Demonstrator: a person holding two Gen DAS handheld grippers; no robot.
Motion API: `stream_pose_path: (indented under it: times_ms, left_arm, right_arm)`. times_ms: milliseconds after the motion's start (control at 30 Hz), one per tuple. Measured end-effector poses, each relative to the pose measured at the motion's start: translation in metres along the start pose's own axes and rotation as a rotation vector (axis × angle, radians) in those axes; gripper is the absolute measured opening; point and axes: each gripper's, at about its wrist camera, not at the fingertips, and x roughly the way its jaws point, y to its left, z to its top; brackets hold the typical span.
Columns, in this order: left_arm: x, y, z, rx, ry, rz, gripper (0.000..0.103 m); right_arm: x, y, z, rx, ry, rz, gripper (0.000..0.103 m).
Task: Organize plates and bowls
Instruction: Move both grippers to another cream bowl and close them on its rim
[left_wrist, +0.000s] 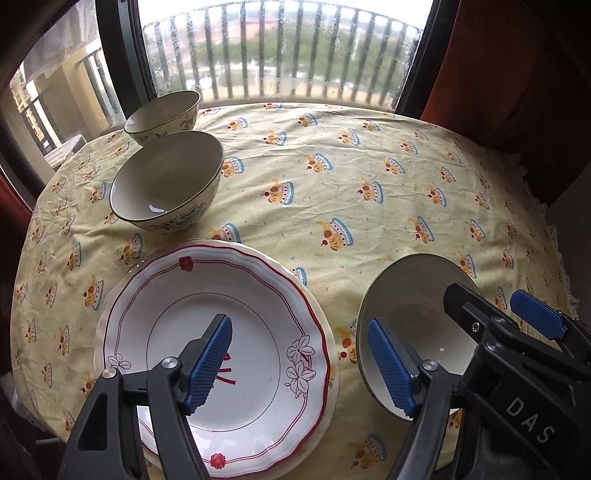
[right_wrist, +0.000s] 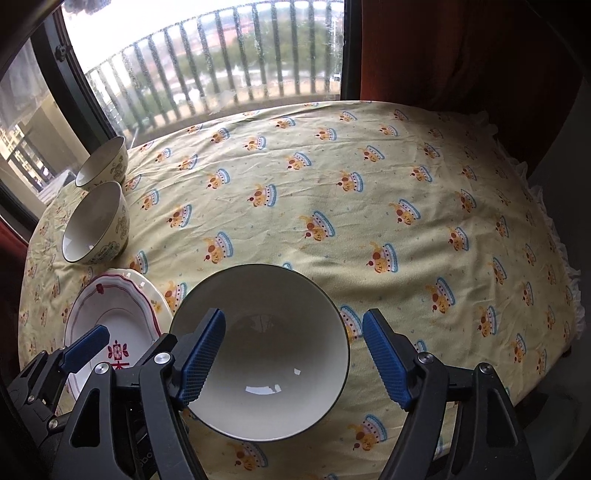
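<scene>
A white plate with red trim (left_wrist: 236, 295) lies on a cream plate at the near left of the table; it also shows in the right wrist view (right_wrist: 110, 317). My left gripper (left_wrist: 299, 363) is open above its right edge. A white bowl (right_wrist: 273, 354) with a dark rim sits near the front; in the left wrist view (left_wrist: 410, 306) it is at the right. My right gripper (right_wrist: 293, 360) is open over that bowl, its left finger inside the rim, its right finger outside. Two patterned bowls (left_wrist: 168, 181) (left_wrist: 164, 114) stand at the far left, also in the right wrist view (right_wrist: 98, 225) (right_wrist: 103, 162).
The table is covered by a yellow cloth with crown prints (left_wrist: 369, 166). A window with balcony railing (left_wrist: 280, 51) is behind the table. A red curtain (right_wrist: 461, 48) hangs at the right. The cloth's frilled edge (right_wrist: 569, 258) drops off at the right.
</scene>
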Motion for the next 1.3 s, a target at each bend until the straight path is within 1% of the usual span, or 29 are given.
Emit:
stream_pose_path:
  times_ms: [100,333,467,833,1067,1300]
  left_arm:
    - [-0.004,0.015,0.008,-0.012,-0.012,0.01,0.083]
    - [-0.015,0.049,0.028,-0.006,-0.042,0.032,0.083]
    - [-0.02,0.07,0.04,0.0,-0.067,0.051,0.083]
    - [-0.021,0.13,0.075,-0.025,-0.114,0.087,0.083]
    - [-0.016,0.154,0.094,-0.04,-0.132,0.091,0.082]
    - [-0.005,0.164,0.115,-0.013,-0.165,0.113,0.078]
  right_arm:
    - [-0.005,0.013,0.007,-0.013,-0.021,0.001,0.08]
    - [-0.01,0.049,0.024,-0.034,-0.045,0.011,0.08]
    - [-0.01,0.07,0.035,-0.031,-0.056,0.036,0.08]
    - [-0.006,0.136,0.066,-0.054,-0.099,0.056,0.079]
    - [-0.001,0.164,0.085,-0.061,-0.119,0.059,0.079]
    - [0.013,0.183,0.103,-0.049,-0.133,0.059,0.079]
